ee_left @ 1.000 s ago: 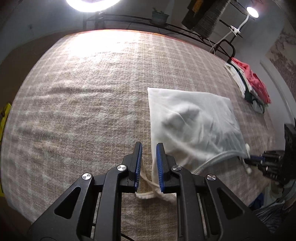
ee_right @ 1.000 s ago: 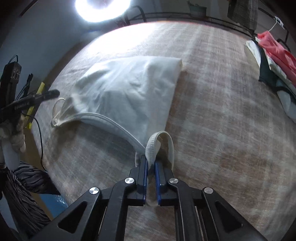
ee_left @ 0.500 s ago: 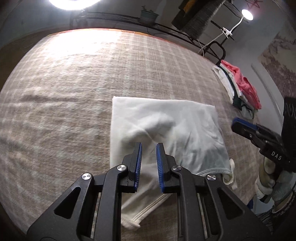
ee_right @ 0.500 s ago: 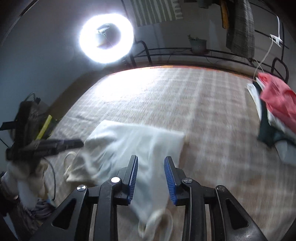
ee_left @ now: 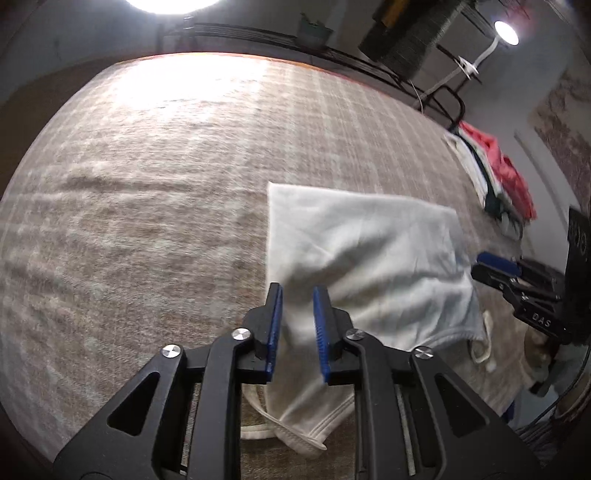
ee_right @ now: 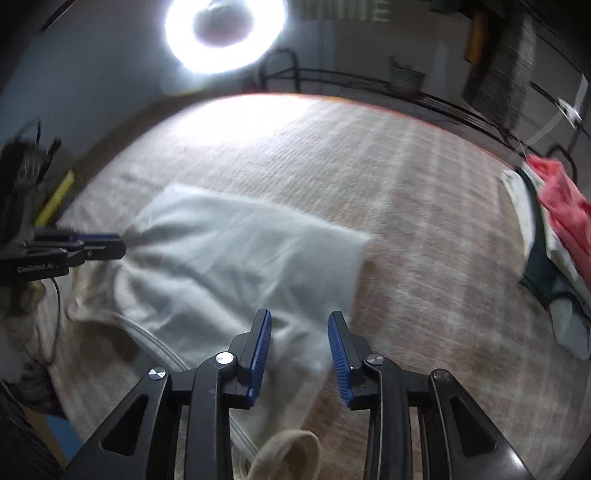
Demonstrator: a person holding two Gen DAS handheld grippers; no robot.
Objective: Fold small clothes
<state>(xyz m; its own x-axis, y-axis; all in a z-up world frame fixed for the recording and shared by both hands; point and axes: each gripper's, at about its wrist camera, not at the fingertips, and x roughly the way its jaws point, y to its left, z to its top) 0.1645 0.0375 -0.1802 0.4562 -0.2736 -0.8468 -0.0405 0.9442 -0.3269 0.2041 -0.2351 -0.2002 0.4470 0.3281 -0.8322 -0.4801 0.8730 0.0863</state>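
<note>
Top: white, folded flat on my plaid cloth, straps toward me, folded edge away.
Left gripper: jaws slightly parted, empty, above the top's near-left part.
Right gripper: jaws wide apart, empty, over its near edge.
Right view only: ring light, loose strap below my fingers.
Both views: clothes pile far right.

We see the garment smeared by motion blur in both views, so its folds stay unclear. Our left gripper hides its near hem; our right gripper covers part too. The strap is cut off at the bottom edge. The clothes pile runs past the right edge.
</note>
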